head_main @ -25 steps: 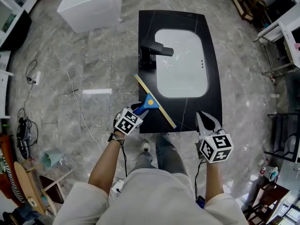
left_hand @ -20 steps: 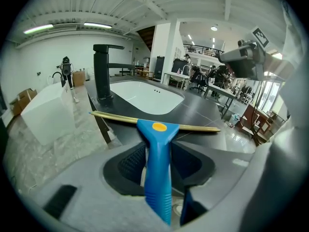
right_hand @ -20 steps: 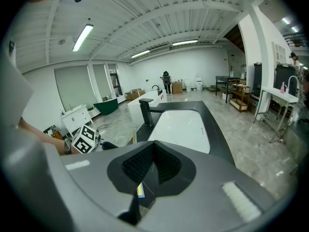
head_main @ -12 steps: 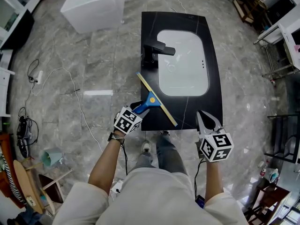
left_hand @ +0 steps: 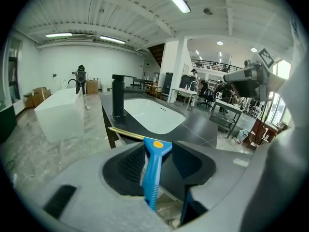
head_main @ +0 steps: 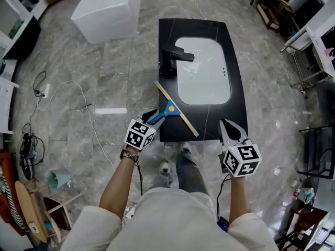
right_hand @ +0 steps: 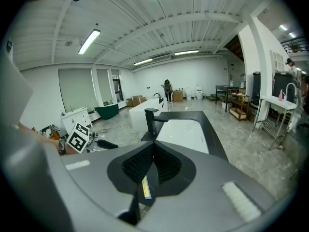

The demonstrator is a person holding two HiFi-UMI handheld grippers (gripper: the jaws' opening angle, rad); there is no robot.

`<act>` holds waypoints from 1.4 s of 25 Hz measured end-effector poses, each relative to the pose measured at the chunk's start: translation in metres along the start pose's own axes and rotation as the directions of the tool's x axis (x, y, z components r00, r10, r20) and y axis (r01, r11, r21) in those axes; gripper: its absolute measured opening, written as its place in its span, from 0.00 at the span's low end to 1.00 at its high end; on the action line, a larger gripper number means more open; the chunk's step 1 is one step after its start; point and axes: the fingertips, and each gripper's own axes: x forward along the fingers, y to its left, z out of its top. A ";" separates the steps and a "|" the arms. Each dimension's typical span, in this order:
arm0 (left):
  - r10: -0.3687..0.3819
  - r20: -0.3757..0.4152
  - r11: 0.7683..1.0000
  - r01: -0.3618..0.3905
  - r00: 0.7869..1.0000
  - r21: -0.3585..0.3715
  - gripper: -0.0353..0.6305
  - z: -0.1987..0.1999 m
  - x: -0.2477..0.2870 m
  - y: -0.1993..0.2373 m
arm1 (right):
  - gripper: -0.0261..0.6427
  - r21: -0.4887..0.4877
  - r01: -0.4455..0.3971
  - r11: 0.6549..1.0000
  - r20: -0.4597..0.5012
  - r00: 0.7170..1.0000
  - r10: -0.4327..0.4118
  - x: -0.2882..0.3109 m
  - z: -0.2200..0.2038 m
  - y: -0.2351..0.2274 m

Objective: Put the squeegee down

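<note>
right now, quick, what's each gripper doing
left gripper: open, tongs have just been opening, squeegee handle lies between them, not clamped
right gripper: tongs shut, holding nothing

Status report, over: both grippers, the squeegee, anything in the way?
Left gripper jaws open, just been opening, squeegee handle loose between them. Right gripper shut, empty. It lies on black counter, near corner. Nothing in the way.
</note>
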 end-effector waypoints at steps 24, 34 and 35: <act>-0.038 0.350 0.990 -0.012 0.936 0.141 0.14 0.127 -0.169 -0.073 | 0.05 -0.144 0.013 0.989 0.207 0.978 0.017 -0.083 0.071 0.094; -0.025 0.426 0.972 -0.077 0.905 0.222 0.08 0.159 -0.218 -0.094 | 0.05 -0.219 0.000 0.976 0.289 0.955 0.065 -0.113 0.106 0.125; -0.025 0.438 0.970 -0.084 0.899 0.227 0.08 0.163 -0.223 -0.095 | 0.05 -0.225 -0.002 0.974 0.295 0.953 0.070 -0.114 0.110 0.128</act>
